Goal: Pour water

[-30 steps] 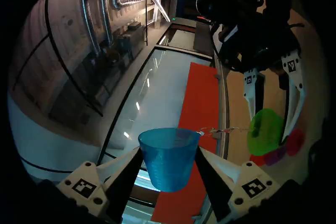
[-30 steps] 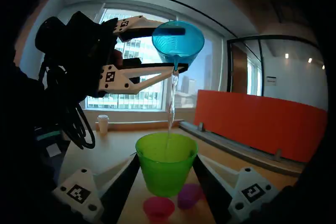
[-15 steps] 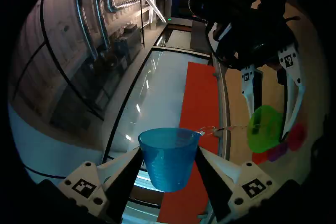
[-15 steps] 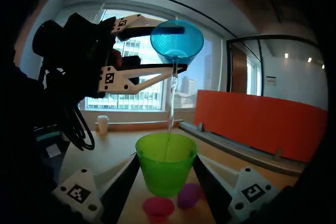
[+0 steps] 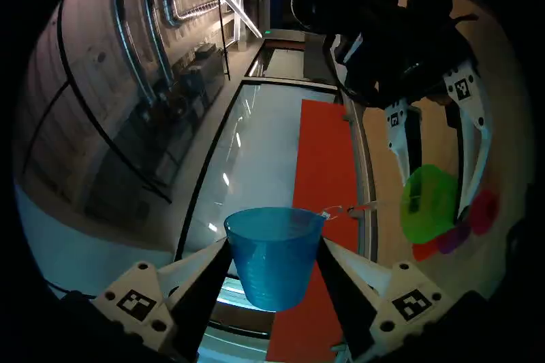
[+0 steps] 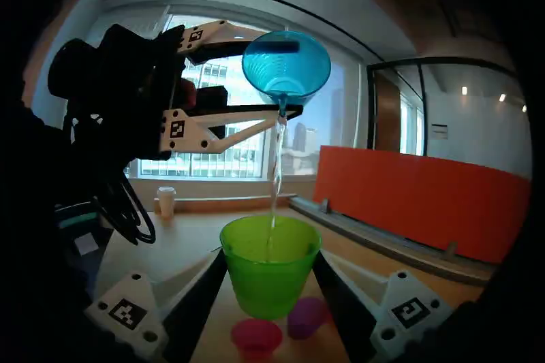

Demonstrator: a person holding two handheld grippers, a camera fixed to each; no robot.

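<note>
Markings: a square black-and-white code tag [image 5: 136, 304] sits at the base of each white finger on both grippers. A small wall sign [image 6: 439, 131] far beyond the right jaws is too small to read.
Left gripper [image 5: 272, 248]: the jaws are open to the width of a cup. Both fingers press on the sides of the blue cup [image 5: 274, 264].
Right gripper [image 6: 270, 259]: the jaws are open to a like width. Both fingers press on the sides of the green cup [image 6: 270, 281], which stands upright between them.
Blue cup position: it is clamped between the left jaws and tipped over. In the right gripper view it hangs above and ahead of the right jaws, with its mouth toward the camera.
Water [image 6: 276, 172]: a thin stream runs from the lip of the blue cup down into the mouth of the green cup.
Green cup position: it is below the blue cup's lip. In the left gripper view it lies to the right of the left jaws.
Pink cup [image 6: 257, 337]: it is on the table [image 6: 184, 237], just below the right jaws.
Purple cup [image 6: 308, 315]: it is just beside the pink cup, under the green cup.
Orange panel [image 6: 422, 193]: it stands to the right of the right jaws.
Paper cup [image 6: 166, 199]: it stands on the window ledge, left of and beyond the right jaws.
</note>
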